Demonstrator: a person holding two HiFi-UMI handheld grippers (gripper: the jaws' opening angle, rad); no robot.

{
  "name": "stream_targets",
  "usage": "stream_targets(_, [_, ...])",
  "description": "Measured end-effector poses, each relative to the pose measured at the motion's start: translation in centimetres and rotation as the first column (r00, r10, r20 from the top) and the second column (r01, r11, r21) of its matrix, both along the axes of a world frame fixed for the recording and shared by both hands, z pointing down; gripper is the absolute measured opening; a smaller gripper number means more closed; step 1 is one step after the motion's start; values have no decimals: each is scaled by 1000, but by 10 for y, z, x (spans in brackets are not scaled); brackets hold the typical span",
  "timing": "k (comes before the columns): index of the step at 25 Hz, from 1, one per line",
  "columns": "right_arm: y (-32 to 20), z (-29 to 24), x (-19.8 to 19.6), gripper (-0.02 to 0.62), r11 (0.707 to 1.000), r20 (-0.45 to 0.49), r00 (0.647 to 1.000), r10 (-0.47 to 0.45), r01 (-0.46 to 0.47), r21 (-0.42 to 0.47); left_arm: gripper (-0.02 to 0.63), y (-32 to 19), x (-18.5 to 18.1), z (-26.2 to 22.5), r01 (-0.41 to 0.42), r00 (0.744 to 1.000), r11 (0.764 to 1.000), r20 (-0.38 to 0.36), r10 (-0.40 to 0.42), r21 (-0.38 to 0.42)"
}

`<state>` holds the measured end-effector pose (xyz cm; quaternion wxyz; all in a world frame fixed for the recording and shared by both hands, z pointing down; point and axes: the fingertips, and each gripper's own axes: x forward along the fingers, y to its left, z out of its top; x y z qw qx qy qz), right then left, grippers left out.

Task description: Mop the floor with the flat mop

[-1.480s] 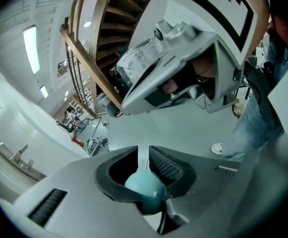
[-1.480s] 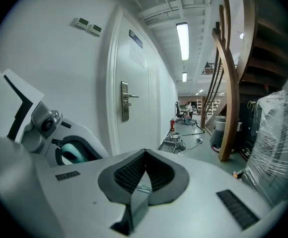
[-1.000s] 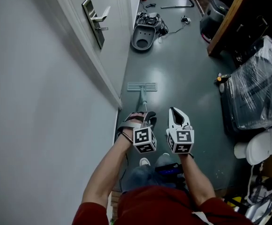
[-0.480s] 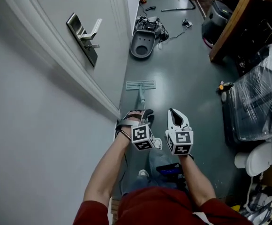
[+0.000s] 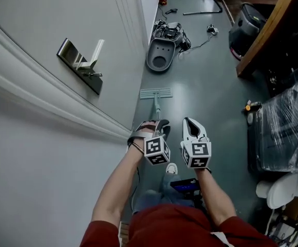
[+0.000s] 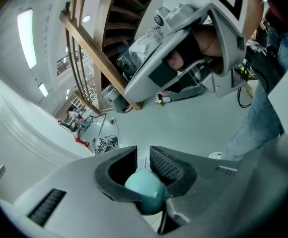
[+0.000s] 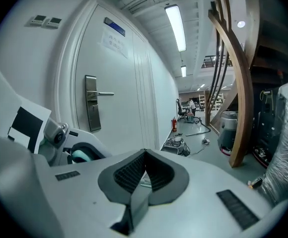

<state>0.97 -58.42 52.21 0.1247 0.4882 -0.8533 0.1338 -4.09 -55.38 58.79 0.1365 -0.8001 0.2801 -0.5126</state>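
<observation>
floor (image 5: 205, 86) grey (glossy) | door (image 5: 82, 19) at left | flat mop (image 5: 156, 93) on floor

Head cam looks steeply down at the floor (image 5: 205, 86); both gripper cams ride tight behind their jaws, facing out across that same floor, right one also catching the door (image 7: 119, 93)

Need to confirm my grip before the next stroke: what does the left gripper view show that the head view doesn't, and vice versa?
Left gripper view only: the left gripper shut round the teal mop handle. Head view only: the whole mop head flat on the floor near the door. Both: the handle, the right gripper.
</observation>
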Motion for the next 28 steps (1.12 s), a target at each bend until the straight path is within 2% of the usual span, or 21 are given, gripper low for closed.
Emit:
stream_targets(5, [-36, 3, -8, 17, 1000, -9, 1000, -7, 7, -4, 66, -58, -5, -17, 26, 999, 1000, -29, -26, 3])
stream_targets(11, [-66, 1, -28, 17, 1000, -30, 1000, 3, -3, 0, 61, -91, -17, -31, 12, 997, 1000, -76, -11, 10])
stream_targets(20, [-81, -12, -50, 17, 1000, -27, 1000, -7, 8, 29, 61, -90, -36, -30, -8, 999, 1000, -40, 7, -15])
stream_targets(28, [-71, -16, -25, 17, 999, -22, 1000, -3, 4, 36, 64, -78, -18, -21, -2, 1000, 1000, 21, 3, -19])
